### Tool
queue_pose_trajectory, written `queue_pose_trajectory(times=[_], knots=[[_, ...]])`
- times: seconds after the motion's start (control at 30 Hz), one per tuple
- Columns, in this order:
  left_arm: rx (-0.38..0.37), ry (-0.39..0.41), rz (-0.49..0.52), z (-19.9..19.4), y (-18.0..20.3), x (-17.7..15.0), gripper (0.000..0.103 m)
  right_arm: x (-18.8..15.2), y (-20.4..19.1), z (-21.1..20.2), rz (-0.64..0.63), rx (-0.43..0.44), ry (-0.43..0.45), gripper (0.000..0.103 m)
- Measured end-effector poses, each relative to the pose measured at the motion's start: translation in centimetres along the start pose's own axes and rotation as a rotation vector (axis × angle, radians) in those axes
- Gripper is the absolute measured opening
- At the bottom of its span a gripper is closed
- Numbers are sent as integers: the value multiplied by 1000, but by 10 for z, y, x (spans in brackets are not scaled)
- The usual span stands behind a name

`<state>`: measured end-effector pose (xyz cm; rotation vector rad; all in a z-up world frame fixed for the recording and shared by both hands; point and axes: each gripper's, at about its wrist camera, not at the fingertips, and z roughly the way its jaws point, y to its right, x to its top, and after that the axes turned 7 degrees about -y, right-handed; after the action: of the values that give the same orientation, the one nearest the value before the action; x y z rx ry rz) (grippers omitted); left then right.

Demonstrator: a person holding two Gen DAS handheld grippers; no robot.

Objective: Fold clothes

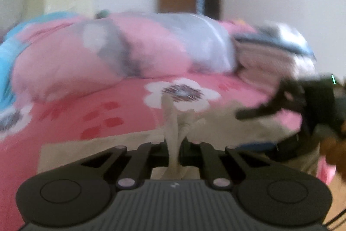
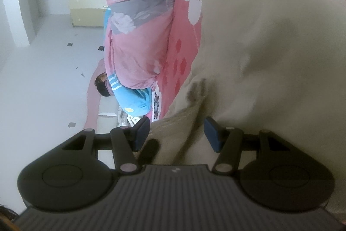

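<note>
On the pink floral bedsheet (image 1: 64, 122), my left gripper (image 1: 173, 151) pinches the beige garment (image 1: 227, 122), my right gripper (image 2: 176, 133) gaping around its fold.

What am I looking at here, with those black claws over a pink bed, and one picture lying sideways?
No robot: a person holds a two-finger gripper in each hand, each carrying a camera that looks along its fingers. One picture comes from the left gripper, shut on a pinch of the beige garment. The other comes from the right gripper, turned on its side, jaws apart with a fold of the garment between them. The garment lies on a pink flowered sheet, with a rolled quilt behind.
</note>
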<state>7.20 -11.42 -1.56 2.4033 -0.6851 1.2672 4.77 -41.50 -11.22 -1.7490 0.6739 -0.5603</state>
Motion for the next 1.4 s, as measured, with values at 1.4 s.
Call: queue_pose_trajectory(times=[1.4], knots=[[-59,-251,-636,-28,-134,-44,44,-45,-51,80,-66,94,-148,56]])
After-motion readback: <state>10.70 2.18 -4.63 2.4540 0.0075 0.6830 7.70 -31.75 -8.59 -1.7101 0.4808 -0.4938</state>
